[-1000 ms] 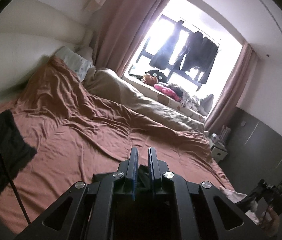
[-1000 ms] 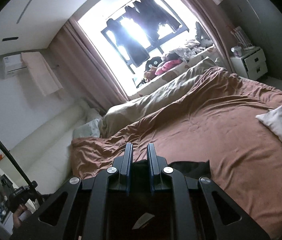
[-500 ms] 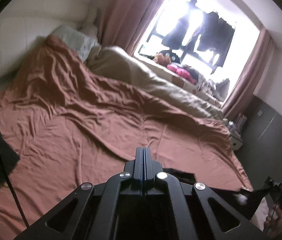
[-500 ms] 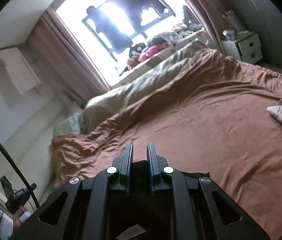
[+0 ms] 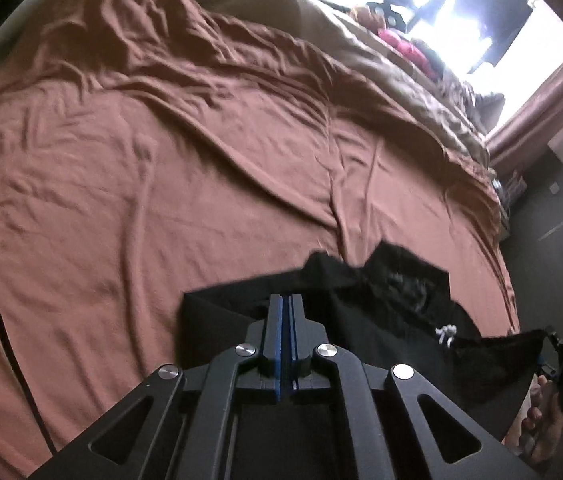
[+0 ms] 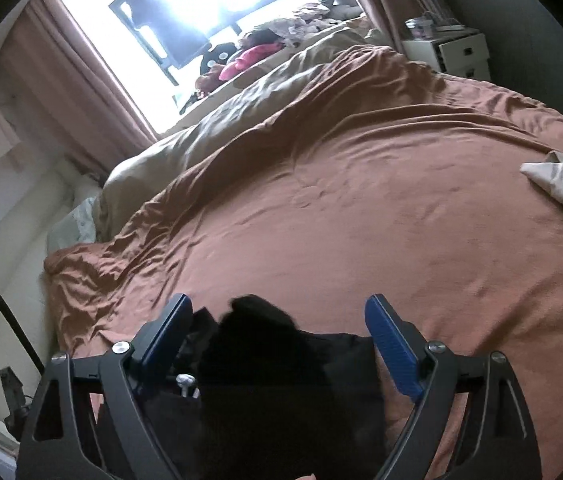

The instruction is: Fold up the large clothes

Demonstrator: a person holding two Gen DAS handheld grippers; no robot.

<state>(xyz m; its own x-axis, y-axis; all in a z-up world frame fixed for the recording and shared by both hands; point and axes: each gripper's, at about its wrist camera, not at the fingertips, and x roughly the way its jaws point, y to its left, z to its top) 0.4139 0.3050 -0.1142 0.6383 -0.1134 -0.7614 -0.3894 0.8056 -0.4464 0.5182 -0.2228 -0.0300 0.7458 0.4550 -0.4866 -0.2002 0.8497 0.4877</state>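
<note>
- Black garment lies crumpled near the front edge of the bed, on the brown sheet.
- Left gripper has its jaws pressed together right at the garment's edge; can't tell if any cloth is actually pinched in there.
- Right gripper is spread wide over the same dark fabric, holding nothing.
- Stuff looks soft, light and floppy, so it'll sag and bunch the moment you lift it.
- There's a white drawstring, so probably a waistband end.
- I'd grab two corners or a hem, one per claw, and pull it flat first.
</note>
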